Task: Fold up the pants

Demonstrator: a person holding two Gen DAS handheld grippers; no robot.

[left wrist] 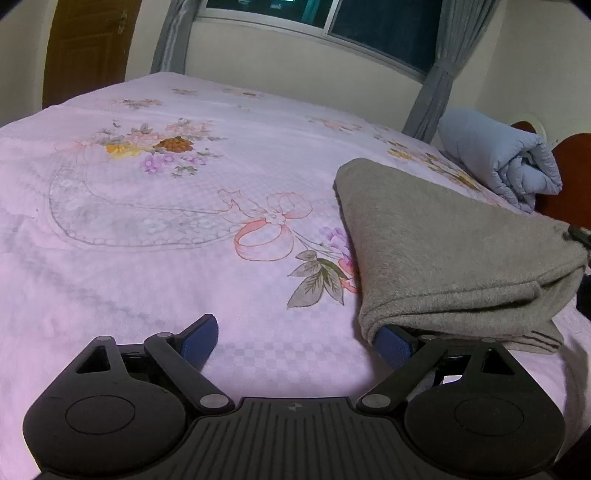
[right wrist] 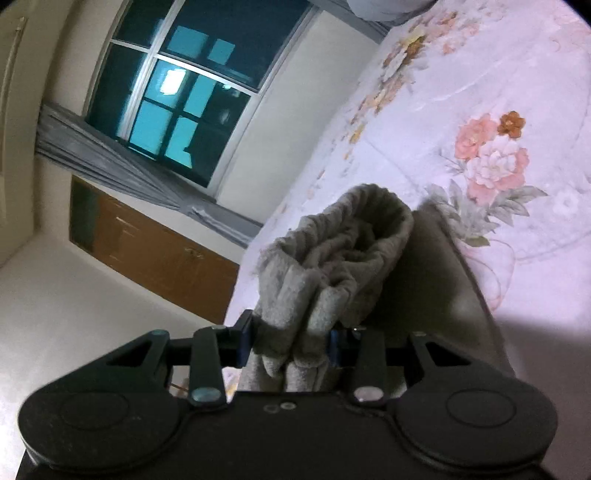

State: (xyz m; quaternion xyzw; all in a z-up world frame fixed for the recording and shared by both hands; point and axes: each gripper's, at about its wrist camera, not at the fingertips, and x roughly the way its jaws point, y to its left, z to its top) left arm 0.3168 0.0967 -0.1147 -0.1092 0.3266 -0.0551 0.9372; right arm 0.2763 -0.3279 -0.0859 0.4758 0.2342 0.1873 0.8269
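Pink floral bedsheet (left wrist: 155, 266) spreads ahead of the claw. Rolled blue quilt (left wrist: 495, 155) far right. Window (left wrist: 369, 26), grey curtains (left wrist: 432, 96), brown door (left wrist: 85, 48) beyond.

Grey pants (left wrist: 443, 240), pink floral bedsheet (left wrist: 147, 258), blue quilt (left wrist: 495, 155)

The left black two-finger gripper with blue pads (left wrist: 297, 341) sits low at six o'clock of its view, its jaws spread wide. One blue pad (left wrist: 199, 341) points toward eleven o'clock; the other, at four o'clock from centre, is partly covered by grey fleece pants (left wrist: 443, 251). The right black two-finger gripper (right wrist: 290, 345) is rolled steeply sideways, its jaws pinched on a bunched fold of the pants.
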